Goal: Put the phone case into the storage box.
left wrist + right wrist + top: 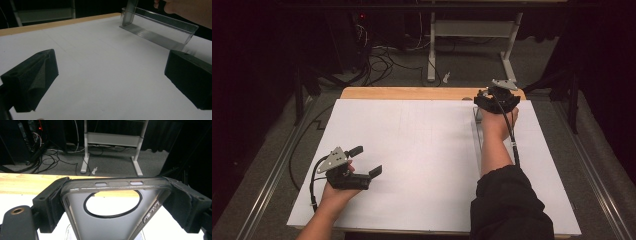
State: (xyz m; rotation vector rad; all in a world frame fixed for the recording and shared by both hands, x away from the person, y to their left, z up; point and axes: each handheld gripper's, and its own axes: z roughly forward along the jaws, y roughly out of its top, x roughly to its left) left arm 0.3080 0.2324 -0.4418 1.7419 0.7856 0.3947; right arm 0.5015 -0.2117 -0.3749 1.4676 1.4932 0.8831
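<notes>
In the high view, the left tongs [366,161] are at the near left of the table [422,95], low over the white sheet [412,160], with the two jaws wide apart and nothing between them. The left hand [337,192] holds them from below. The right tongs [484,102] are at the far right, near the wooden edge of the table, held by the right hand [498,122], whose black sleeve [509,205] comes in from the bottom. Under this hand a clear case [478,127] stands on the sheet; it is mostly hidden by the hand and forearm.

In the left gripper view, the two black jaws stand far from each other at the left and right borders, with only bare sheet [105,75] between them. The case [157,32] is well apart from them, at the far right of the sheet, standing on one long side. The right hand [185,10] is above its far end.

In the right gripper view, the tongs [116,195] are clamped on the case [80,207]: each jaw presses on one side of it near its top edge. This is a clear phone case with a big round hole [112,205] and button slots along the edge. Behind it are the wooden table edge [25,183], the floor with cables [57,160] and a white frame [112,138].
</notes>
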